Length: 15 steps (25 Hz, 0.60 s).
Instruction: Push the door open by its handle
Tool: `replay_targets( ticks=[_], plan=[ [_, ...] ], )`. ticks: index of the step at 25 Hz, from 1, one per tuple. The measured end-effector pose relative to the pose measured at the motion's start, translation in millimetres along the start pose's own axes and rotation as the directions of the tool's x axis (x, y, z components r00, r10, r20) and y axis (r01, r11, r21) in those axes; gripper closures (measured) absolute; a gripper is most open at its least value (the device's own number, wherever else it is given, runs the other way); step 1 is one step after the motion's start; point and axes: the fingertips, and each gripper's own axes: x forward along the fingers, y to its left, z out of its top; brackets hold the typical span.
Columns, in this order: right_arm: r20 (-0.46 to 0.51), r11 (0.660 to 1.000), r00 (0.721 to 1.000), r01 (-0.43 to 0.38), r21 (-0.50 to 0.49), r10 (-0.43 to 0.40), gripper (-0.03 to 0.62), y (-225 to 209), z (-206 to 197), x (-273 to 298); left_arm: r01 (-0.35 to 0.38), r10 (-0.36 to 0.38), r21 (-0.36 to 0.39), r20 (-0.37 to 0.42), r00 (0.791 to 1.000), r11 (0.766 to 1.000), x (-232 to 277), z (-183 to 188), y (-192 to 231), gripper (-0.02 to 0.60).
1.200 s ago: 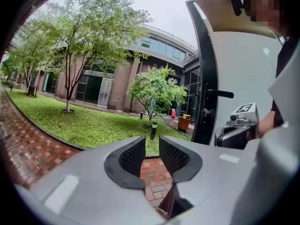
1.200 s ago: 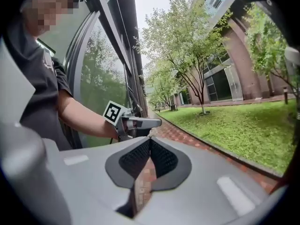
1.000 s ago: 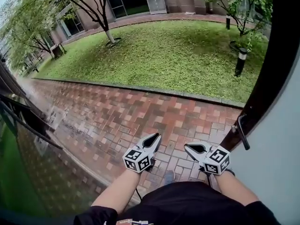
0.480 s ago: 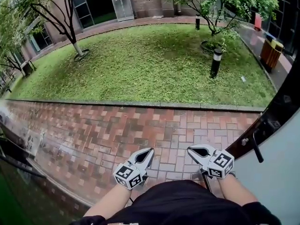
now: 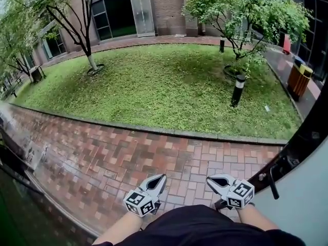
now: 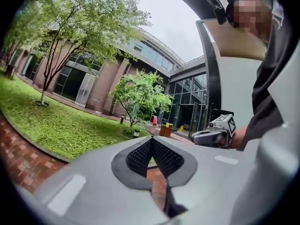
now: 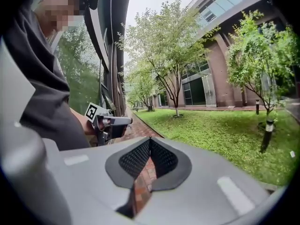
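Observation:
The door stands open at the right edge of the head view, with a dark frame (image 5: 306, 137) and a pale panel (image 5: 302, 204). Its thin dark handle (image 5: 272, 182) sticks out just right of my right gripper (image 5: 211, 179), which is near it but apart from it. That gripper is shut and empty, its pads (image 7: 140, 159) meeting at the tip. My left gripper (image 5: 160, 178) is level beside it over the brick paving, also shut with nothing held, its pads (image 6: 140, 156) closed. Each gripper view shows the other gripper: the right gripper (image 6: 213, 134) and the left gripper (image 7: 110, 122).
Wet red brick paving (image 5: 154, 142) runs ahead, edged by a kerb and a lawn (image 5: 169, 86). A black bollard (image 5: 237, 89) and trees stand on the grass, and an orange bin (image 5: 298, 81) is at far right. A dark glass wall (image 5: 13, 188) lines the left.
The door frame and handle have slid towards the right edge of the head view and more of the courtyard shows. Both grippers have stayed side by side and sit a little lower in the picture.

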Motion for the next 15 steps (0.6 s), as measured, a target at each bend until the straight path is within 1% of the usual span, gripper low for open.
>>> replay_targets(
  ticks=[10,15],
  plan=[
    [-0.002,1.0,1.0,0.005,0.012,-0.005,0.594,-8.5,3.8,14.2,0.013,-0.013,-0.01,-0.008,1.0,1.0,7.3,5.7,14.3,0.581],
    [0.0,0.999,1.0,0.026,0.018,-0.026,0.594,-0.8,7.3,29.3,0.039,-0.039,-0.023,-0.003,0.999,0.999,-7.1,6.8,29.4,0.581]
  ],
)
